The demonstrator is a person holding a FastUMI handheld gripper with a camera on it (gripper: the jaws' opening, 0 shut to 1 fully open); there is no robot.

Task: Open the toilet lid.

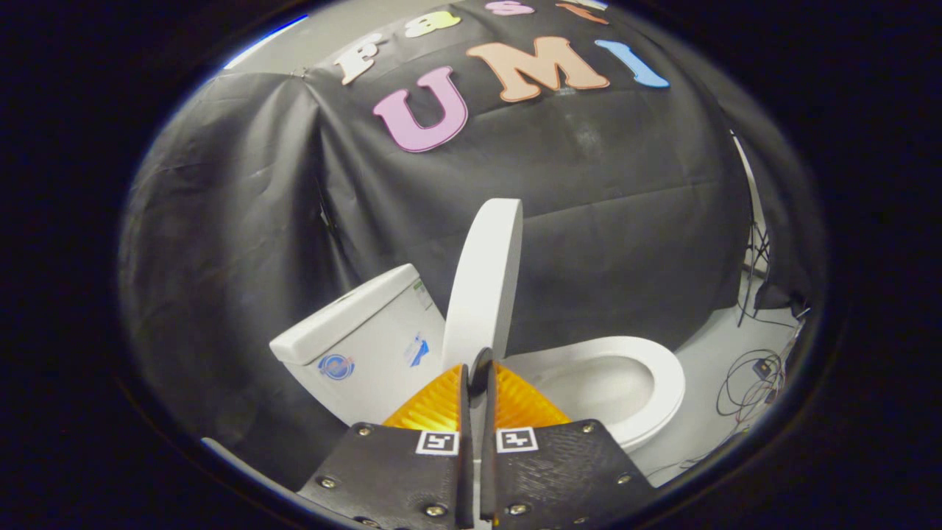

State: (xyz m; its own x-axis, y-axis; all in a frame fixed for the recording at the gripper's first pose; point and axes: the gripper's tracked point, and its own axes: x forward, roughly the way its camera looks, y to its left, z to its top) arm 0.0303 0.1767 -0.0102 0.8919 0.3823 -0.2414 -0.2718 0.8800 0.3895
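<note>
Cistern (pixel 360 335): white tank at far left, its flat top tilted in this view; stands just behind and left of the raised lid.
Toilet lid (pixel 482 283): raised nearly upright, seen edge-on, rising just ahead of the fingertips between cistern and seat.
Lid axis: long axis runs near vertical, free end pointing up and leaning slightly right, hinge end down at the back of the bowl.
Gripper (pixel 480 375): fingers drawn almost together with a narrow slit between them; the lid's lower edge sits in that slit. Whether both pads actually press on it cannot be told.
Seat (pixel 647 368): white ring lying flat on the bowl, right of the fingers and beyond them; opening exposed.
Floor (pixel 710 368): pale, with loose cables (pixel 751 379) lying at far right.
Task status: judged nearly complete, lid close to its full open position.
Risk one: if released short of its balance point, the lid could fall forward and slam on the seat.
Risk two: pushing on too hard would knock the lid against the cistern.
Risk three: an edge pinch may slip off the smooth rim.
</note>
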